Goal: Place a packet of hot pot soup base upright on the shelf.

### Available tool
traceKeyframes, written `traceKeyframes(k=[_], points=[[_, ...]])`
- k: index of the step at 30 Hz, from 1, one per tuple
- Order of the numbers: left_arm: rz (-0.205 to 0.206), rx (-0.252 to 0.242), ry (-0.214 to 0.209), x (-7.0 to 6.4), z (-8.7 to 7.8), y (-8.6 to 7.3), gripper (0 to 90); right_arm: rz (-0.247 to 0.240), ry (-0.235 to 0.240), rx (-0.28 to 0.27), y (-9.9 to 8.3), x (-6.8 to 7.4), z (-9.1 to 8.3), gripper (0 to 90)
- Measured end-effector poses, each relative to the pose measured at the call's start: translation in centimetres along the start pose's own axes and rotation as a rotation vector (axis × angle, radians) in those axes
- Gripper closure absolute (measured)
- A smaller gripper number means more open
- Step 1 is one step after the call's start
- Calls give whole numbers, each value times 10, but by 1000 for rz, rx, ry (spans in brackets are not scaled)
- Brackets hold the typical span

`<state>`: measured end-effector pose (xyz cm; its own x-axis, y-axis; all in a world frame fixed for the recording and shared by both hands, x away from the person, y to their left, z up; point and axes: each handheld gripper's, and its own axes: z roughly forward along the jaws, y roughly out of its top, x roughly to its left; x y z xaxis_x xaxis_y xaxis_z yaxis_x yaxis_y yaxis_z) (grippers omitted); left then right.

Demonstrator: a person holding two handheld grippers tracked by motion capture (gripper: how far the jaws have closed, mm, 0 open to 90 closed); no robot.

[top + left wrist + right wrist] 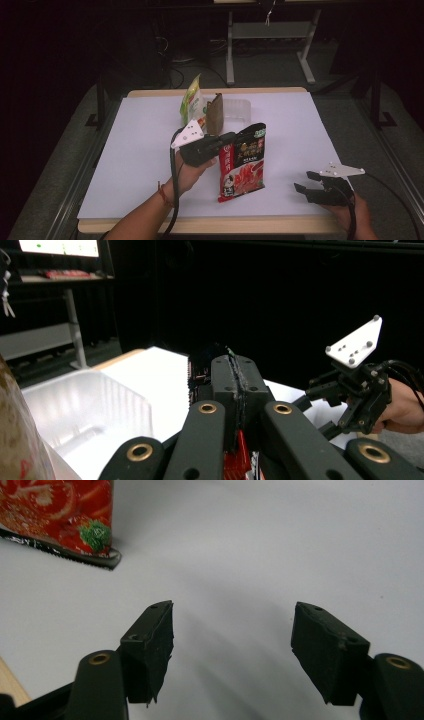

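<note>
I have the red snack pouch (243,162) pinched at its top left corner in my left gripper (226,138), jaws clenched on the thin sealed edge, and it hangs over the middle of the desk (140,150), a little toward the near edge, with its bottom seam touching or just above the white surface; I cannot tell which. My right gripper (307,182) waits near the near right corner, jaws spread wide and holding nothing.

The risk I judge most likely is a slip. The pouch is glossy printed film, flat and limp, with a serrated crimped seam along the bottom, and I grip only 1 corner of it. If I swing it fast, the weight inside could peel the slick film out from between my pads, or twist the pouch around the grip. Tilting it could also drag the lower corner across the desk and fold it.

Farther back, toward the far edge, stands a clear plastic tray (239,108), thin-walled and ribbed, light enough to skid if I knock it. Beside it stand a green and white bag (191,102) and a brown packet (215,112), both upright and soft, just behind my left hand (192,172). Pulling back carelessly could topple them. The desk itself is smooth matte white with a wooden rim.
</note>
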<state>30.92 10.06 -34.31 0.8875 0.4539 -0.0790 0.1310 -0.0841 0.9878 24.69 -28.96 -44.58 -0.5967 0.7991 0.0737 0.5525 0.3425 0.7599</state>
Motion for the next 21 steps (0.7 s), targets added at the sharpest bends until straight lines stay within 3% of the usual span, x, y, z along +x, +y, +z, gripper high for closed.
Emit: traceKeyframes(k=[10, 21], points=[[35, -37, -16, -7, -4, 20, 898, 12, -10, 16, -2, -2, 2, 327], [58, -44, 14, -1, 0, 37, 899, 17, -11, 17, -3, -3, 2, 331]])
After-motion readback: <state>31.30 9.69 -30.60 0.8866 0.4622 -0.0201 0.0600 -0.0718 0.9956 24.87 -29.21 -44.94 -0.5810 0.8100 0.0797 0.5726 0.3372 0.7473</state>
